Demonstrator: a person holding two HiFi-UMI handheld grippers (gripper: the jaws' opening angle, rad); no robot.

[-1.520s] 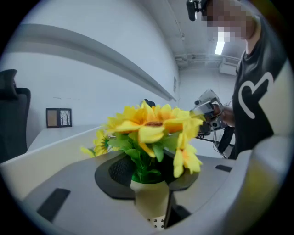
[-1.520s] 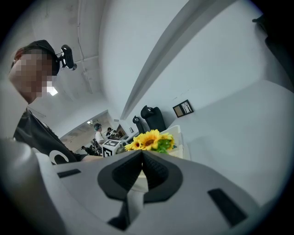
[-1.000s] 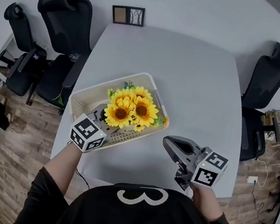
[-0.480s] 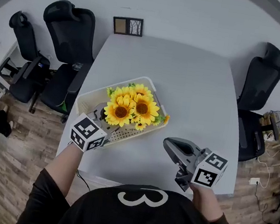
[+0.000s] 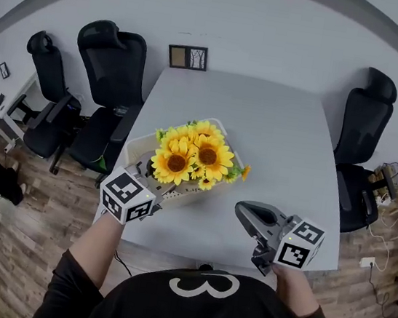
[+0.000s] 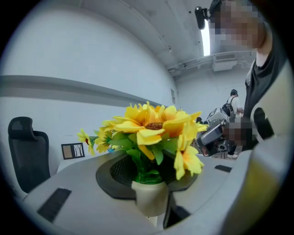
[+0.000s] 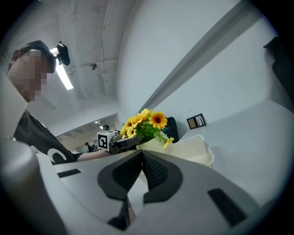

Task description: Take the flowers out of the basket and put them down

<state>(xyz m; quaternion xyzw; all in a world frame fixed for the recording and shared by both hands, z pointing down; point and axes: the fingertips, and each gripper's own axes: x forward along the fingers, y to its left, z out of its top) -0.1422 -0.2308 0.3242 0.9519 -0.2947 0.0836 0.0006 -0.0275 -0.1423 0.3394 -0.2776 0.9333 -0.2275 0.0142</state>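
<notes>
While the head view is looking down on the pale grey table [image 5: 277,129], the left gripper [image 5: 155,178] is holding the bunch of yellow artificial sunflowers [image 5: 193,160] over the cream perforated plastic basket [image 5: 183,196]. The right gripper [image 5: 243,211] is hovering apart, near the table's front edge. Left gripper view: the jaws are clamping, part-closed, on the small cream pot [image 6: 148,198] under the blooms. Right gripper view: the jaws are sitting pressed together with nothing between them, and the sunflowers are showing beyond them.

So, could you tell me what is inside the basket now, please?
Only part of the basket's wall shows. The sunflowers, whose pot the left claw grips, cover the rest, so anything lying there is hidden.
</notes>
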